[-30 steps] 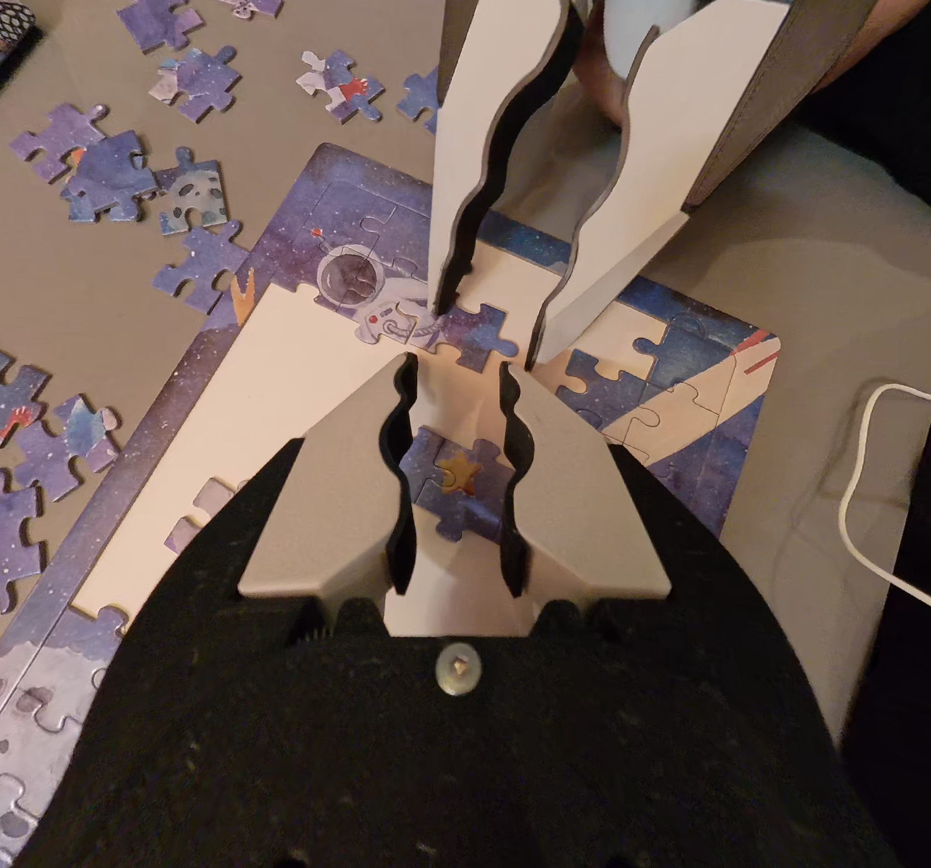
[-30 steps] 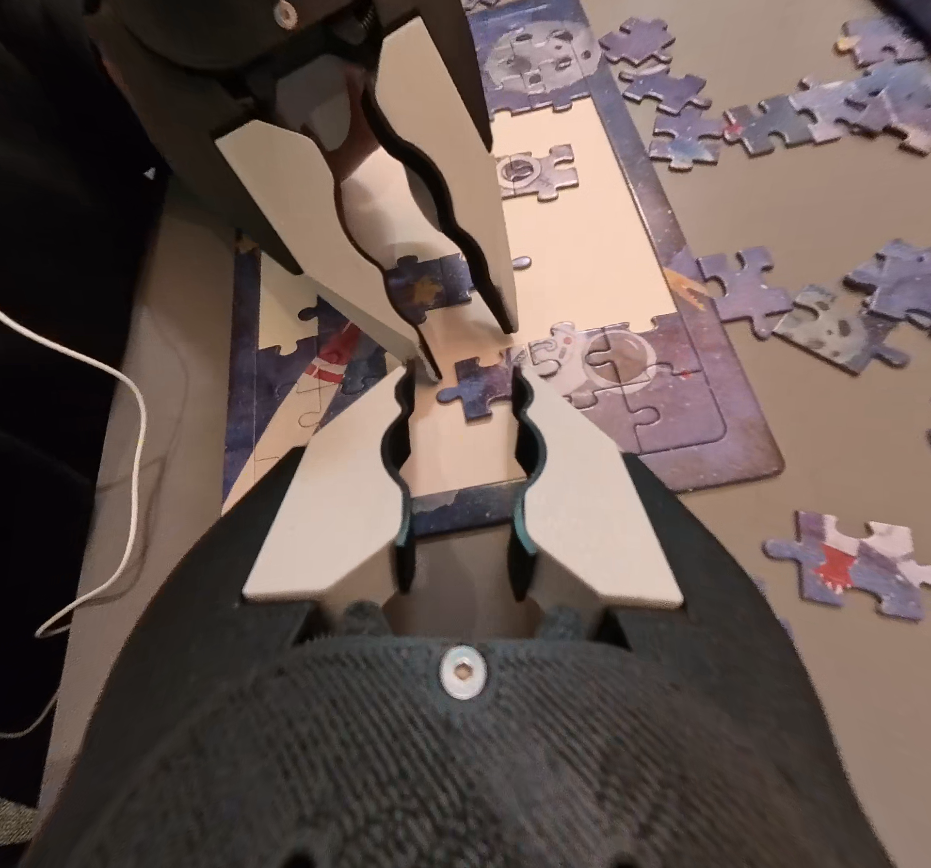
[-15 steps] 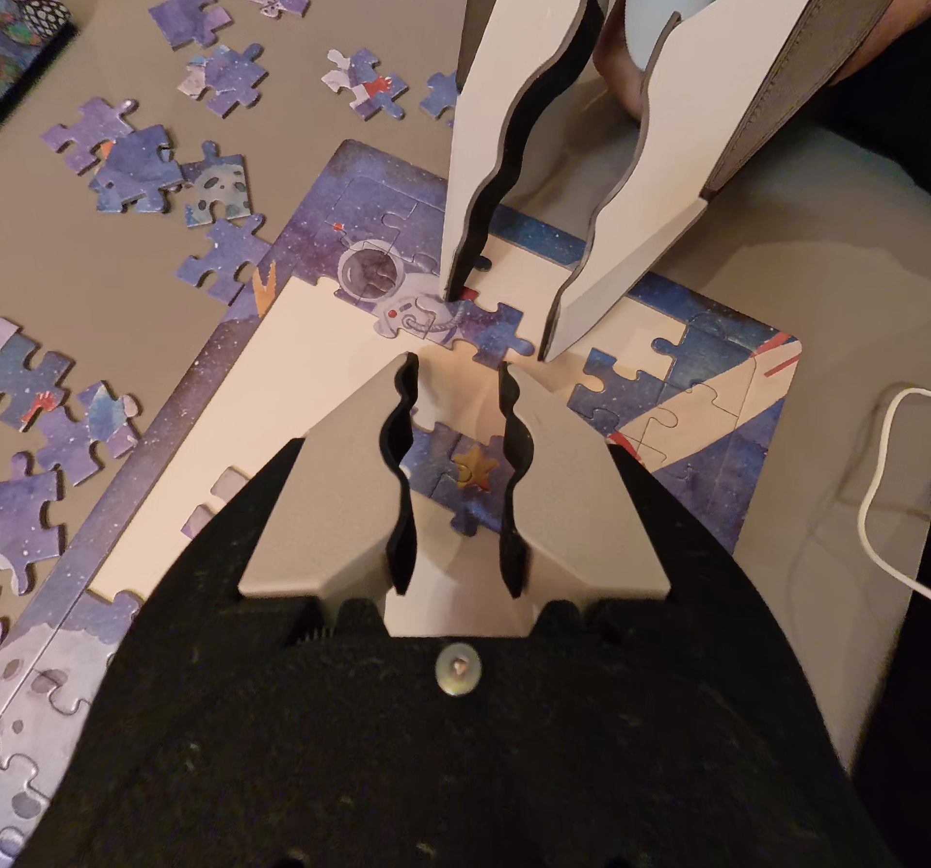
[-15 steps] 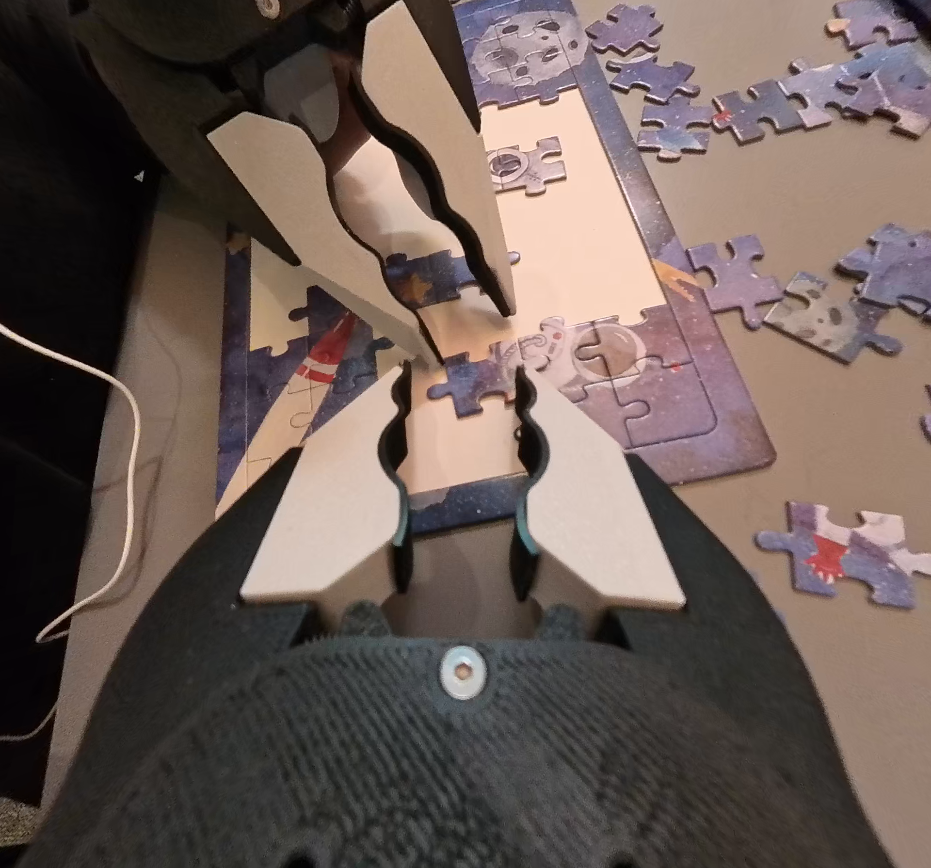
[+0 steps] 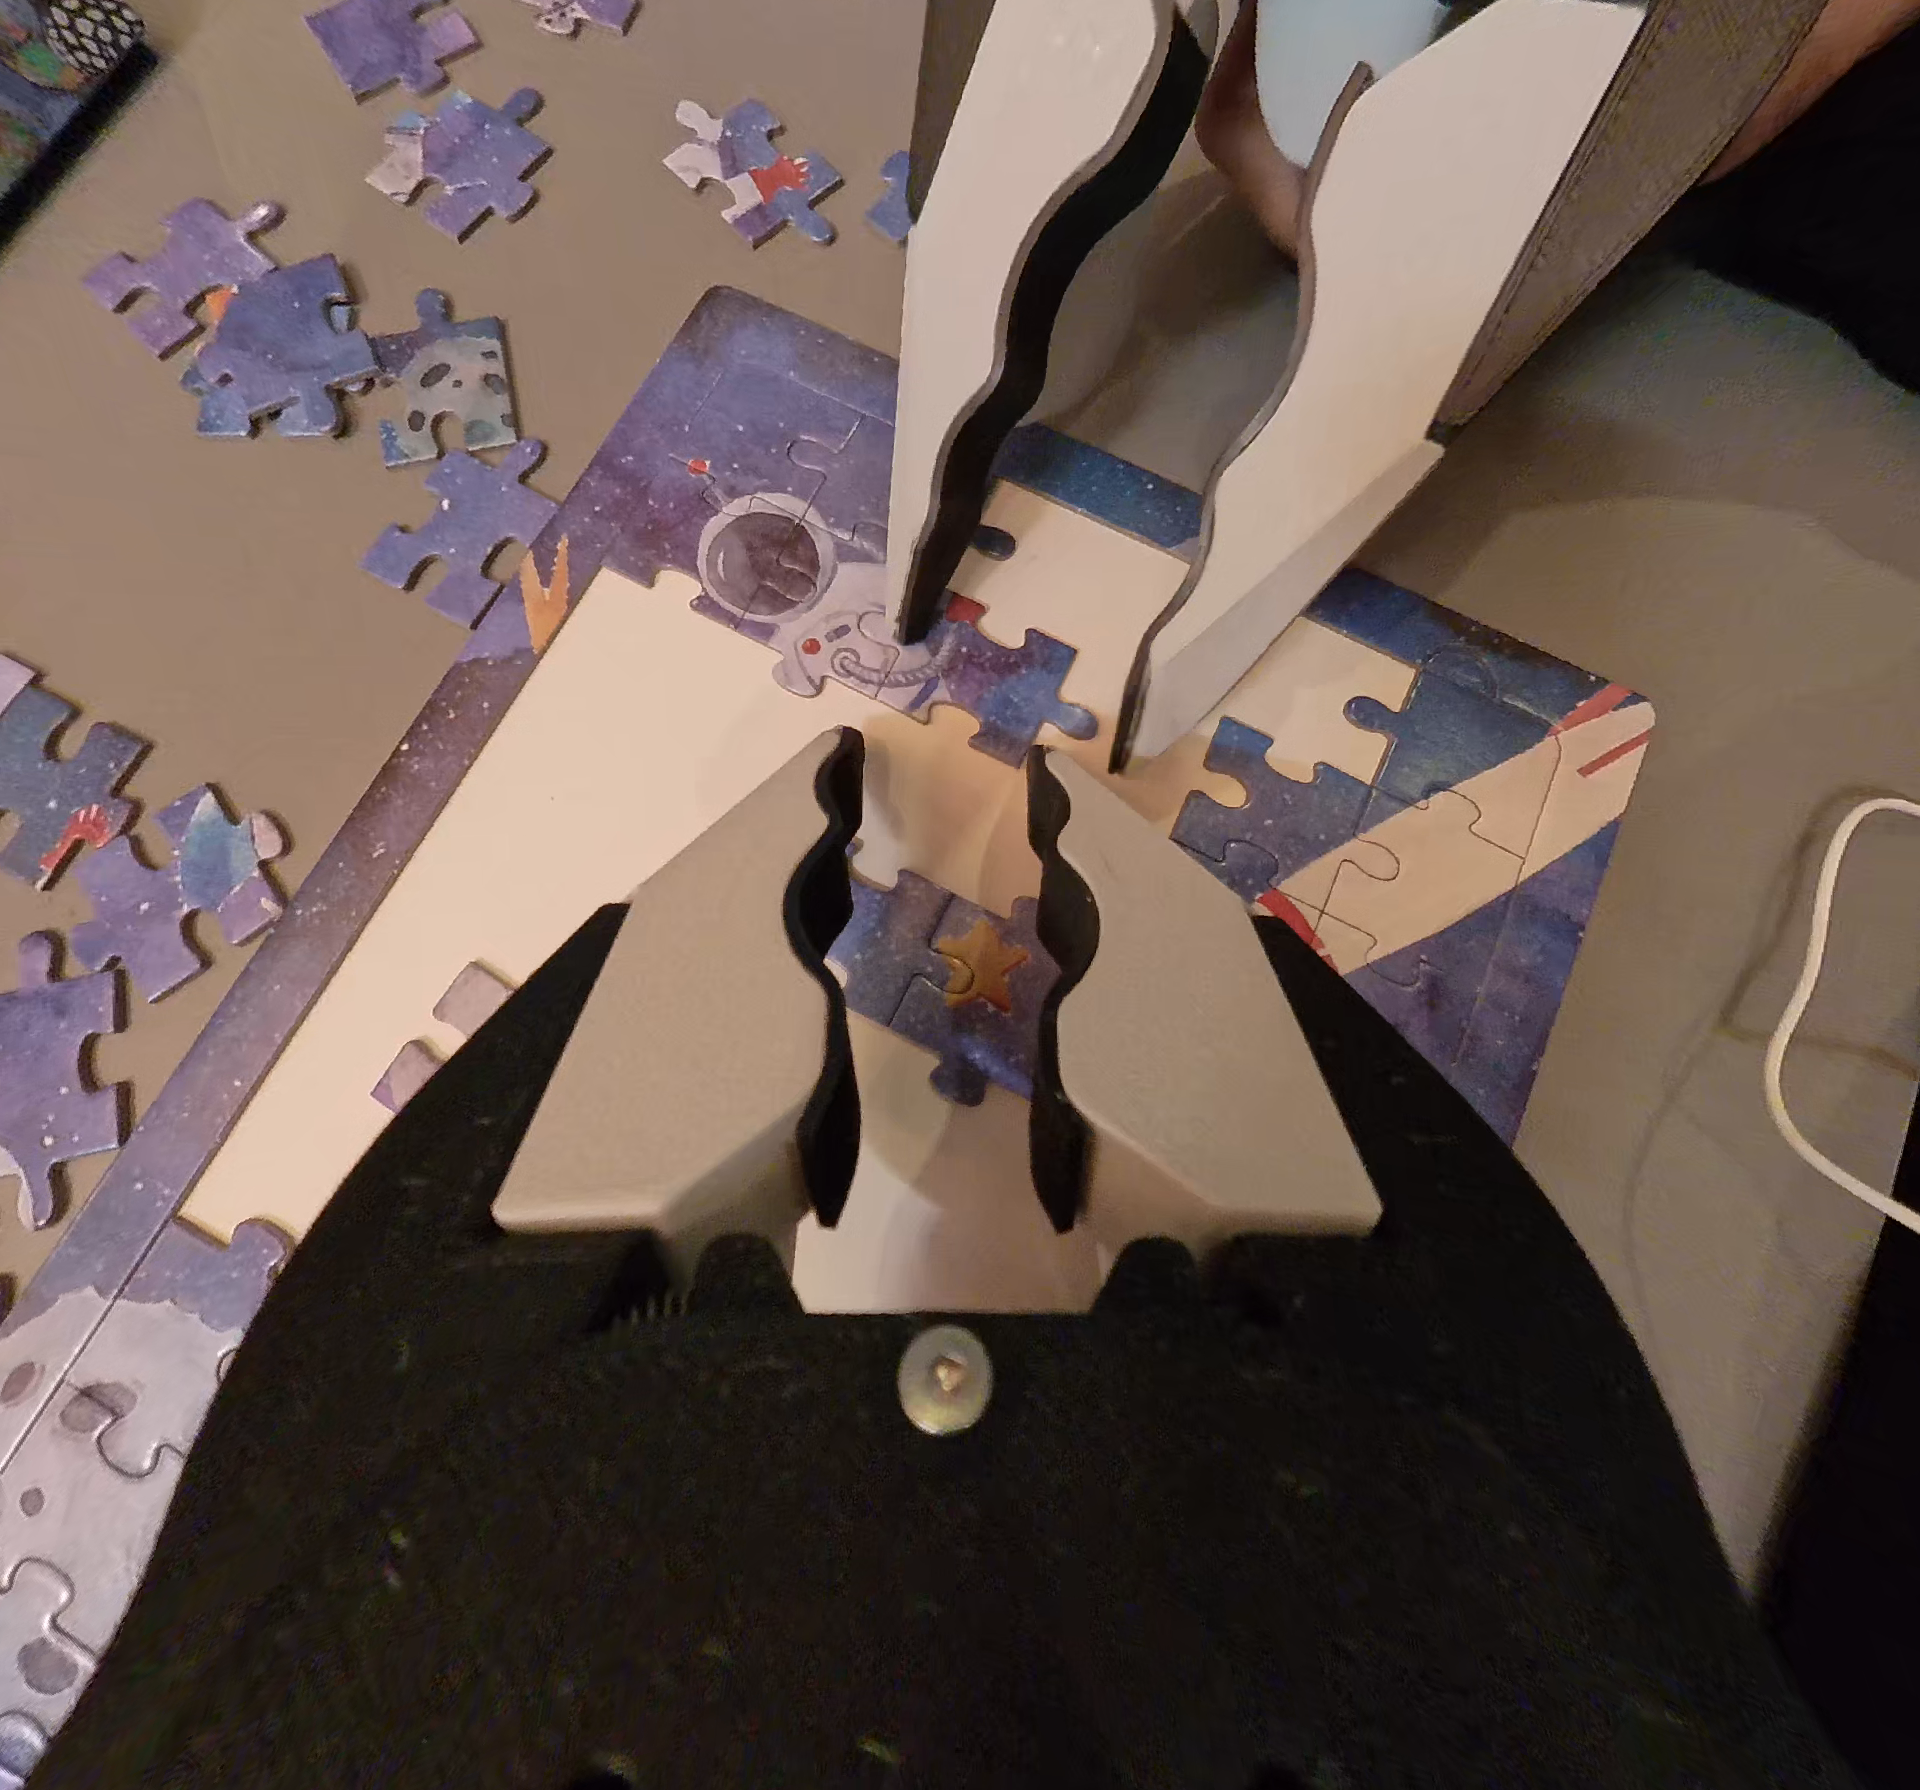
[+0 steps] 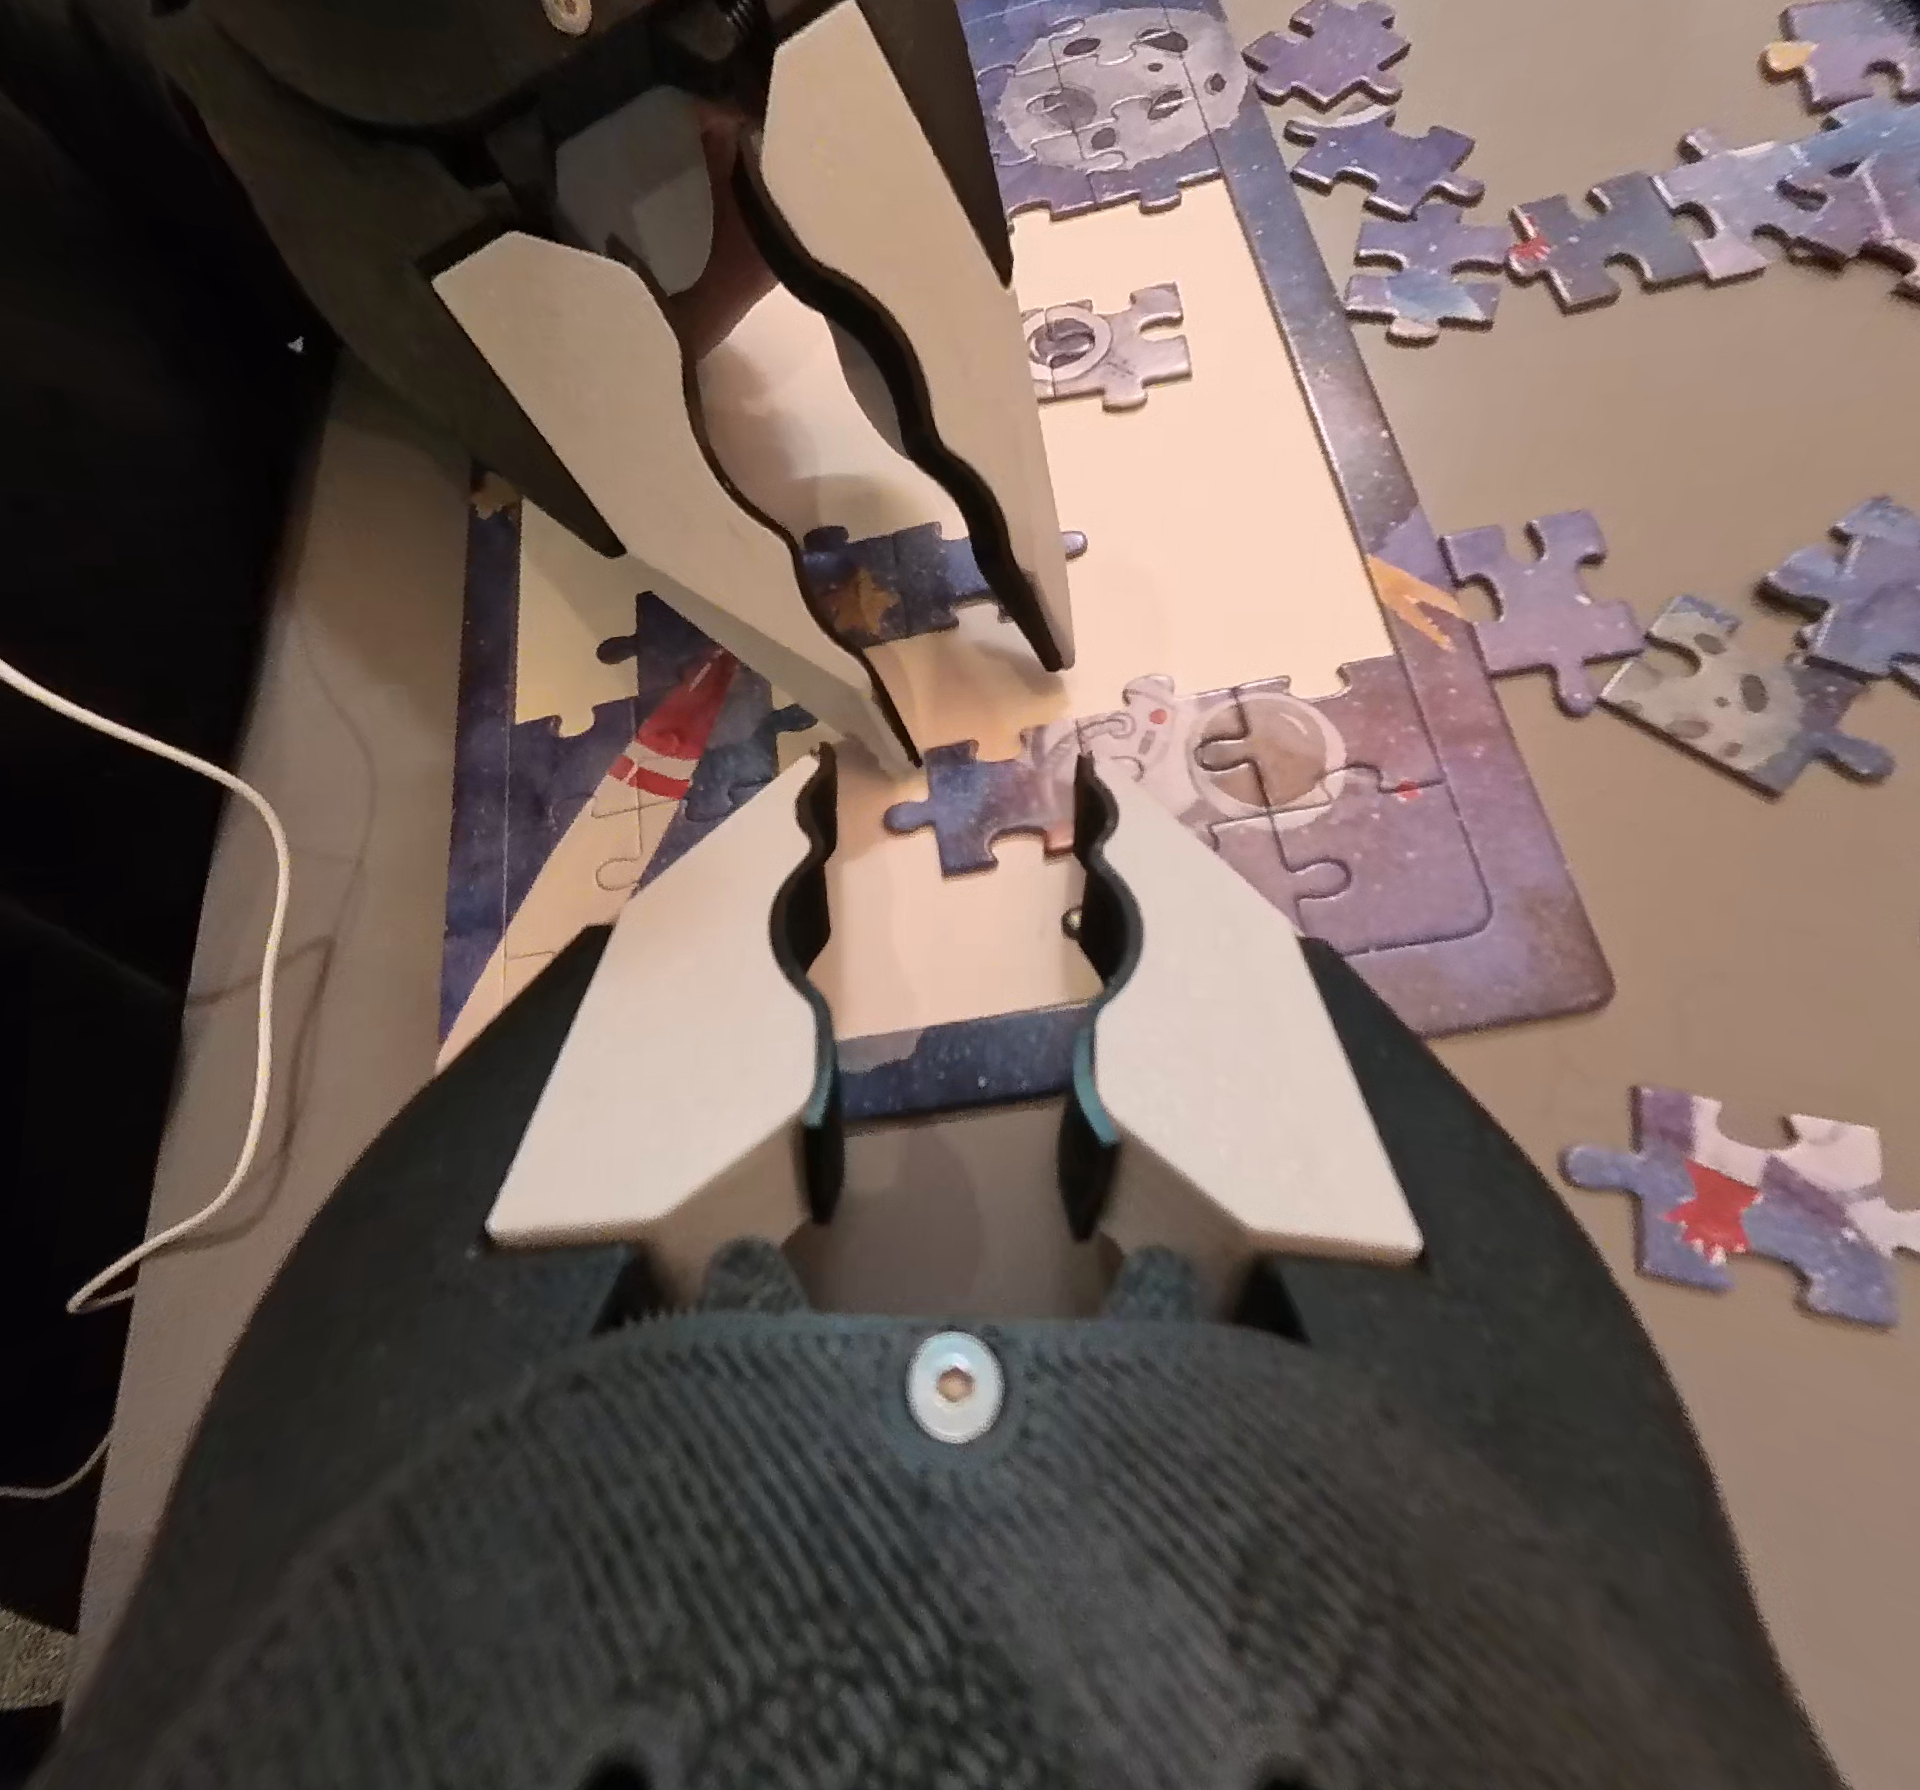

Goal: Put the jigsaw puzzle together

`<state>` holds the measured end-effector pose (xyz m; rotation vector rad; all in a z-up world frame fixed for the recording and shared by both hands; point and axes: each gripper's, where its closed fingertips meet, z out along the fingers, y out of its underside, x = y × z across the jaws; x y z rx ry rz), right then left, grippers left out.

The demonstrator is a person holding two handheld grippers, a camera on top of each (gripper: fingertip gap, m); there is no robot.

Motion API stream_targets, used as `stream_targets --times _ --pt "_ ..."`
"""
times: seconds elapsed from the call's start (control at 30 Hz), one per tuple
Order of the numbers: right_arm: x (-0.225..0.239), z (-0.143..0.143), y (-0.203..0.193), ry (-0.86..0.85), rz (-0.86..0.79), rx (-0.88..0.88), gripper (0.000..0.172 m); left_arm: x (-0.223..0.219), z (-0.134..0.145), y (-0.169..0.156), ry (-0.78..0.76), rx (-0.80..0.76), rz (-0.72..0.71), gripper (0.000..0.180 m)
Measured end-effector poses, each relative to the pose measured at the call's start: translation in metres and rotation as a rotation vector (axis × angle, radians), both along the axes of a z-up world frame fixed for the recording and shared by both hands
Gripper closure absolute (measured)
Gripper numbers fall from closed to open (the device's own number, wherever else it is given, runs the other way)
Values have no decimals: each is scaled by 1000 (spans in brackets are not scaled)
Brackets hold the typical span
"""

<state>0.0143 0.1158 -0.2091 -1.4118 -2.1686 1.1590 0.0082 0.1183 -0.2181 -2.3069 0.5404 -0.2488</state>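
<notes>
Lies flat on the cream inner field of the puzzle board, just above frame centre in the left wrist view: a blue-purple cardboard jigsaw piece (image 5: 997, 691), joined on its left to the pale astronaut pieces (image 5: 764, 556). Sits between the spread fingers of the right gripper (image 5: 1018, 701), which comes down from the top of that frame. One fingertip (image 5: 914, 634) touches the piece at its left end; the other (image 5: 1127, 764) rests on the board just beside the piece's knob, apart from it. Jaws released, nothing clamped.

Directly below, at frame centre, the left gripper (image 5: 943, 748), grey fingers with wavy black pads, also parted and gripping nothing. Seen between its fingers, lying on the board: two joined dark-blue pieces with a gold star (image 5: 977, 971).

To the right, a finished corner of blue sky and a cream rocket with red stripes (image 5: 1455, 836). Around all this, the purple starry frame of the rectangular puzzle board (image 5: 665, 390), with a cratered grey moon section (image 6: 1122, 67) at the top of the right wrist view.

Scattered over the grey-brown tabletop (image 5: 623, 213) in the upper left: loose blue and purple jigsaw pieces (image 5: 447, 140). At the right edge, a thin white cable (image 5: 1808, 961).
</notes>
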Motion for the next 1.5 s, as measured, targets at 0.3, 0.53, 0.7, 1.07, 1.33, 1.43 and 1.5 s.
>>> stream_targets --times 0.3,0.53,0.7,1.07,1.33,1.43,1.5 --pt "1 5 2 -9 25 26 126 0 1 -1 3 4 -4 151" --pt "10 34 23 132 -84 -60 135 -3 7 -1 -41 18 7 151" --pt "8 18 23 113 -97 23 137 -20 15 5 -50 43 44 150" --pt "25 73 114 495 -491 -2 145 -159 49 34 83 207 242 157" --pt "32 78 137 528 -618 12 146 -208 68 14 -263 337 384 164" --pt "30 73 138 494 -622 19 146 -215 82 6 -396 381 382 162" --pt "29 71 139 482 -624 24 146 -221 87 3 -439 395 396 161"
